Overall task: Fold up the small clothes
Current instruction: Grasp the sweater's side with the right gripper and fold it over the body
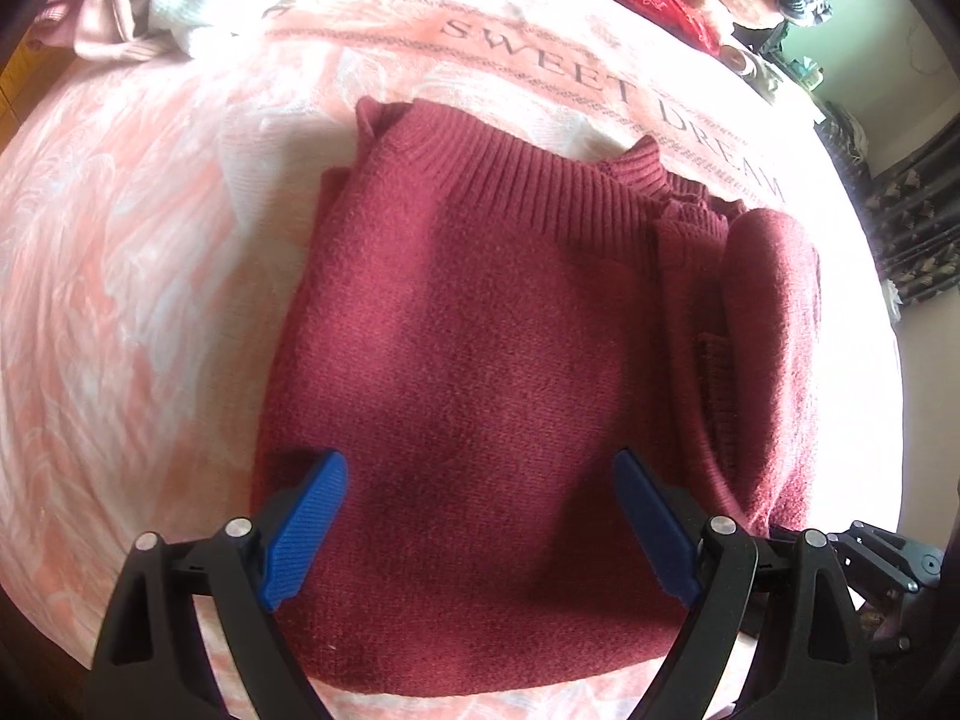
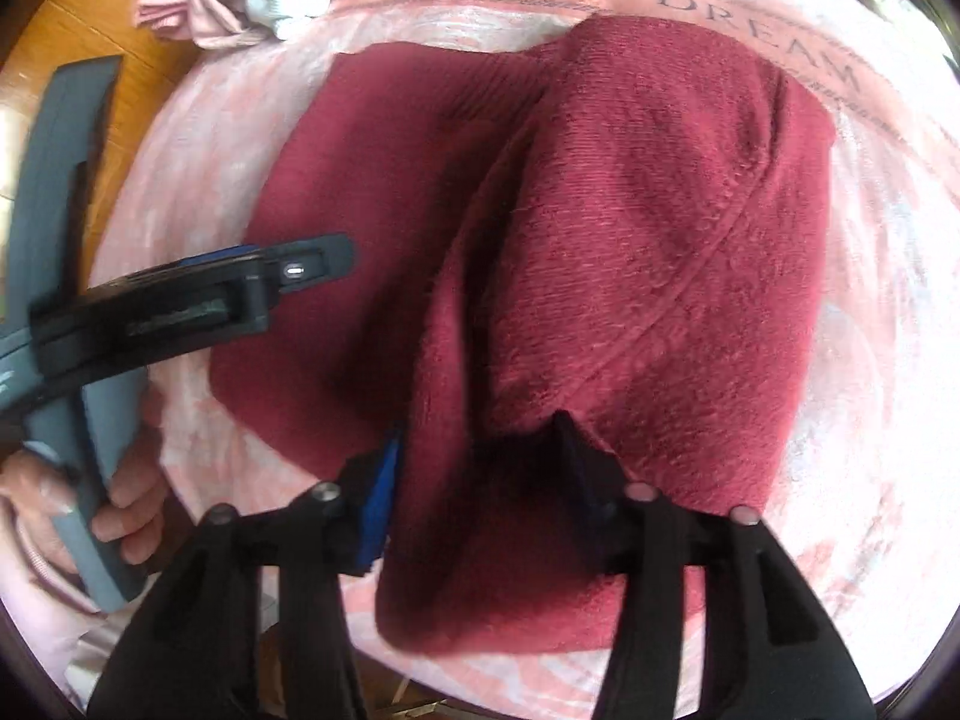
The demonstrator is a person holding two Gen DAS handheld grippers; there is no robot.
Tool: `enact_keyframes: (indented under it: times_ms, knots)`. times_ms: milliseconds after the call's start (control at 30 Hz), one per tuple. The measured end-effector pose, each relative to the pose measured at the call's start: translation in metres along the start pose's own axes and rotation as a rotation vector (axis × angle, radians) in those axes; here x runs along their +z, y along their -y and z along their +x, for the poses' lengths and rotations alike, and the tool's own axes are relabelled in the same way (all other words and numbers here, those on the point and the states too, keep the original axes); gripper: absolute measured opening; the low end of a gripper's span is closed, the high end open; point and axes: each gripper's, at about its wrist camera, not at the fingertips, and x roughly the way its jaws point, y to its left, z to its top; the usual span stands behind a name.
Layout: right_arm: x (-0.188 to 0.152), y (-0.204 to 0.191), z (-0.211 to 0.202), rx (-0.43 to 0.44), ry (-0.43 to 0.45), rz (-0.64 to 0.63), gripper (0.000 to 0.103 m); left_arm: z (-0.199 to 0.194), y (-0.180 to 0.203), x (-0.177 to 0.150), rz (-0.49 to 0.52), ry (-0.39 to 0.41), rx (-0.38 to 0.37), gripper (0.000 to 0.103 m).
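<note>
The right gripper (image 2: 480, 456) has its jaws partly apart with a raised fold of the dark red sweater (image 2: 630, 240) standing between them; the blue pad (image 2: 378, 510) on one side lies against the knit, but blur and shadow hide whether the other pad presses, so this reads as a grip being let go rather than a firm clamp. The left gripper (image 1: 480, 516) hangs with its jaws wide apart and nothing between them, just above the near hem of the same sweater, whose body spreads away from its fingertips to the ribbed collar (image 1: 510, 168) at the far end. Beside that gripper's right finger a folded-in sleeve (image 1: 768, 312) lies along the sweater's edge. In the right wrist view the person's hand (image 2: 120, 504) grips the left tool's handle off to the left of the jaws. To do this fold well, I judge the right jaws should clear the cloth straight upward so the bulky flap settles without dragging, and the left could press the layer flat near the hem. The thick knit will likely spring back. Beyond the collar the pink blanket (image 1: 150, 240) reaches a pile of pale clothes (image 1: 138, 6).
</note>
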Motion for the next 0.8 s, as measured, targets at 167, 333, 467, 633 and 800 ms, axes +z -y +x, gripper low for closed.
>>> enact_keyframes:
  times_ms: [167, 333, 467, 633, 800]
  knots:
    - [-0.006, 0.022, -0.026, 0.114, 0.026, 0.093, 0.052, 0.002, 0.013, 0.002, 0.001, -0.004, -0.044, 0.091]
    - [-0.007, 0.06, -0.043, 0.121, 0.053, 0.199, 0.054, 0.01, 0.031, 0.002, 0.017, -0.029, -0.06, 0.091]
    - [-0.006, 0.076, -0.051, 0.053, 0.07, 0.231, 0.053, 0.017, 0.051, -0.003, 0.065, -0.053, -0.023, 0.091]
    - [-0.01, 0.091, -0.06, 0.053, 0.08, 0.232, 0.053, 0.026, 0.068, -0.006, 0.095, -0.064, 0.056, 0.091]
    - [-0.013, 0.103, -0.065, 0.069, 0.086, 0.224, 0.053, 0.011, 0.067, -0.001, 0.043, -0.063, -0.06, 0.091]
